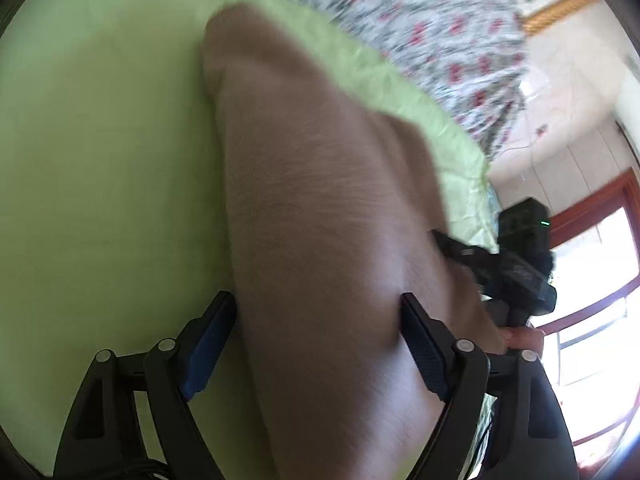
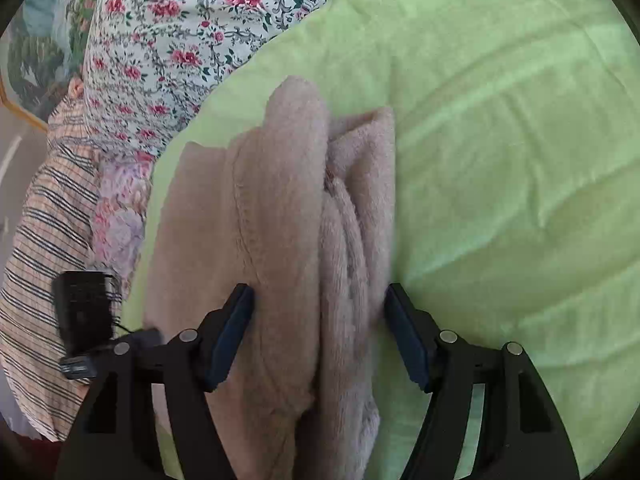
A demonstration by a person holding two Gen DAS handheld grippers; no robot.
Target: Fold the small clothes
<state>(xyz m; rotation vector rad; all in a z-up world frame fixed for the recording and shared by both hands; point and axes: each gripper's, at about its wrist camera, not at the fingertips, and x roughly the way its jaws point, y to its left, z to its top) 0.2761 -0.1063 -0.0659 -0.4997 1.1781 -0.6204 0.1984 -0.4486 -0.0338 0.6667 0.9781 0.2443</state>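
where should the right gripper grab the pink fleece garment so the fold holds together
Take the pink fleece garment across its bunched layers, right where the right gripper straddles it, coming down from above the green sheet. The folds run lengthwise between the open jaws, so closing across them would likely pinch all layers at once. A single loose edge would probably let the stack slip apart.

L gripper [image 1: 316, 308] & R gripper [image 2: 318, 300]: jaws wide apart.

The beige garment [image 2: 280, 216] is fuzzy, plush fleece, matt all over. Green bedsheet [image 2: 500, 140] looks like soft matt cotton, lightly wrinkled. Right tongs [image 2: 319, 300] are matt black plastic with ribbed dark-blue rubbery pads [image 2: 230, 340] and shiny metal pins.
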